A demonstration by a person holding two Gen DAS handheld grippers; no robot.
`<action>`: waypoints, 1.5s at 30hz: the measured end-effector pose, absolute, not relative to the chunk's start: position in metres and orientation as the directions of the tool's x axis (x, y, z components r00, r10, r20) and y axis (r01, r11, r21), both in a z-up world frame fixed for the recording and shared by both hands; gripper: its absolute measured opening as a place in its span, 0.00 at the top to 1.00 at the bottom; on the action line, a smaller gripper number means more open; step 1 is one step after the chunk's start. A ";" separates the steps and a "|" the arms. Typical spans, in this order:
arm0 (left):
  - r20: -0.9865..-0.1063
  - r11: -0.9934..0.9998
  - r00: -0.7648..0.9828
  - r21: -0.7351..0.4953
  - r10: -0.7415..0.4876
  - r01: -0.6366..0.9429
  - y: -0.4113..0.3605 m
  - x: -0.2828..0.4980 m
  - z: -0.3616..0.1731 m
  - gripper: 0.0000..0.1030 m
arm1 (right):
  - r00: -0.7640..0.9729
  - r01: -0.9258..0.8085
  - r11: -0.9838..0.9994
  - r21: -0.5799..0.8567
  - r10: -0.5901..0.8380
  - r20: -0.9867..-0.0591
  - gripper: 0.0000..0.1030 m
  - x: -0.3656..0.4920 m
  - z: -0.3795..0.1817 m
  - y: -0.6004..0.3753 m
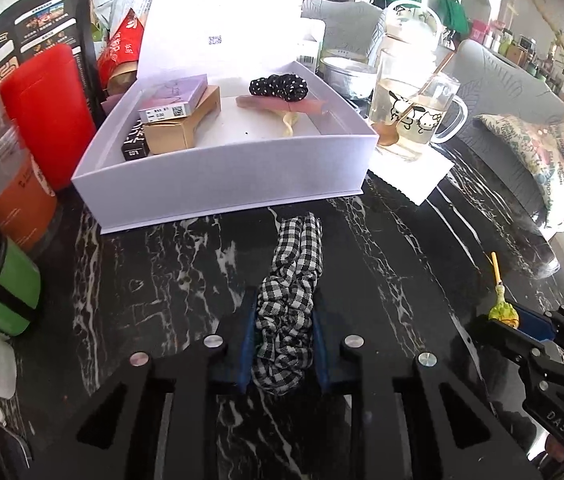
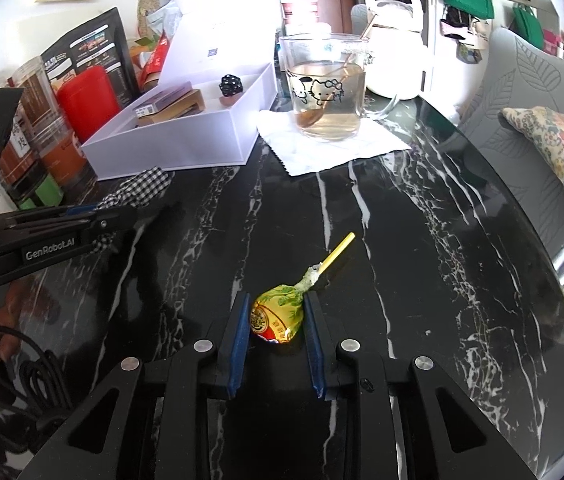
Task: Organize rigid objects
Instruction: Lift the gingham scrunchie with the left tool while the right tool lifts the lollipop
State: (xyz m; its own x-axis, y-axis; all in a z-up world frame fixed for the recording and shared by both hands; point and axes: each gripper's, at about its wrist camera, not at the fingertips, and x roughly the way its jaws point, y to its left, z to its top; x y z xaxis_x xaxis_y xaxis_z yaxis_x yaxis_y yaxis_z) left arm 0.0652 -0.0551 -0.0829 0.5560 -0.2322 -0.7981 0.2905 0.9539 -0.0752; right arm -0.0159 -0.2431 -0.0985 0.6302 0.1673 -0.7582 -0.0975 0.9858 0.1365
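A black-and-white checkered scrunchie lies on the black marble table, just in front of an open white box. My left gripper is shut on the scrunchie's near end. In the right wrist view that gripper shows from the side with the cloth sticking out. A lollipop in a gold wrapper has its yellow stick pointing away, and my right gripper is shut on its head. The box holds a black dotted scrunchie, small cartons and a pink item.
A glass mug with cartoon prints stands on a white napkin right of the box. A red canister and jars crowd the left edge. A white kettle stands behind. A cushioned chair sits past the table's right rim.
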 end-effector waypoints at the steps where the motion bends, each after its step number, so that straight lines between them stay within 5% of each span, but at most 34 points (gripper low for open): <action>1: -0.796 0.955 0.560 -0.073 -0.230 0.288 -0.054 0.062 -0.081 0.77 | 0.632 -0.101 0.985 0.138 0.170 -0.756 0.75 -0.017 -0.098 -0.242; 45: -0.735 0.981 0.651 -0.129 -0.192 0.144 0.012 -0.016 -0.038 0.77 | 0.618 -0.388 0.906 0.166 0.390 -0.683 0.75 -0.041 -0.058 -0.166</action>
